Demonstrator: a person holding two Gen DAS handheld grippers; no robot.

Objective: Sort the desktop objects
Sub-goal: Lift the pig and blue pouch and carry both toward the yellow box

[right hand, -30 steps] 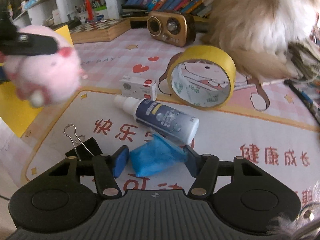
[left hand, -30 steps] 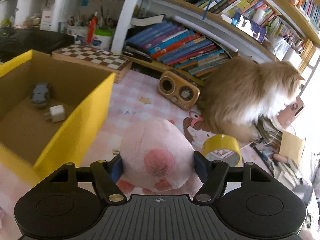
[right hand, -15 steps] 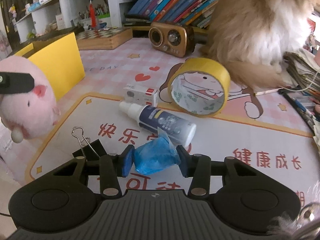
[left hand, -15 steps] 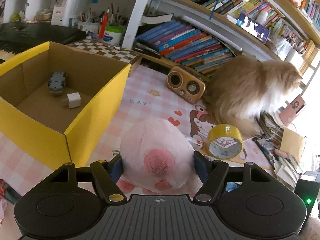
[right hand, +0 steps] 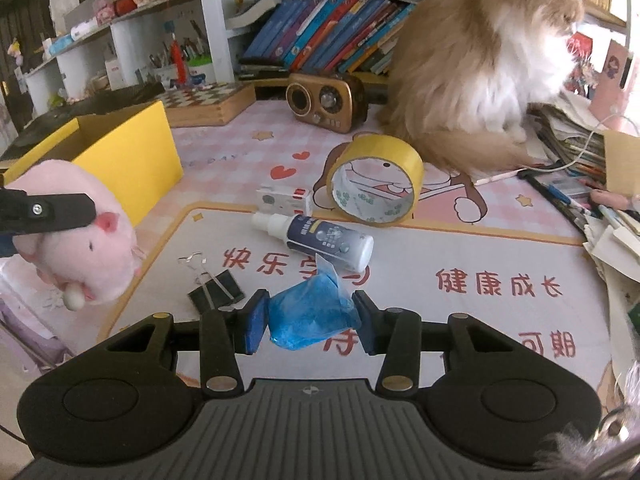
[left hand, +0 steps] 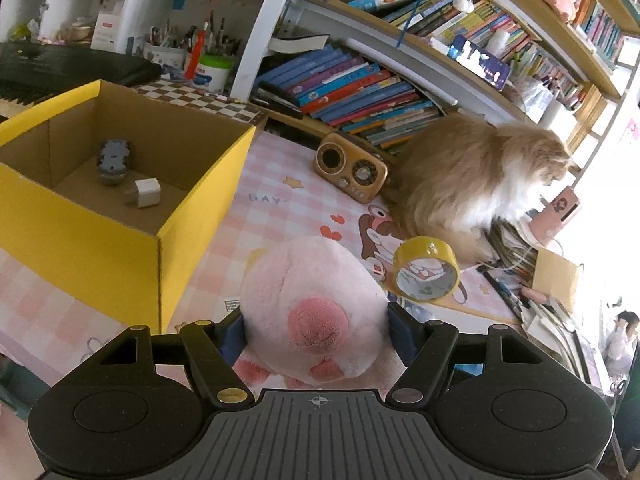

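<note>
Right now your pink plush (left hand: 316,312) sits squeezed between the left gripper's (left hand: 316,334) jaws, which stand wide only because the toy is bulky; you hold it in the air, beside the yellow box (left hand: 120,240), presumably so it can go over the wall and in. That box already holds a grey gadget (left hand: 113,157) and a white cube (left hand: 146,193), so it looks like the sorting bin. Your right gripper (right hand: 310,316) has its jaws about half closed on a crumpled blue wrapper (right hand: 312,312), lifted clear of the desk (right hand: 480,248). Still lying there are a binder clip (right hand: 216,292), a bottle (right hand: 320,238), a small carton (right hand: 284,199) and a tape roll (right hand: 376,180). Behind the tape sits a cat (right hand: 472,68), close enough that you should carry loads around it.
</note>
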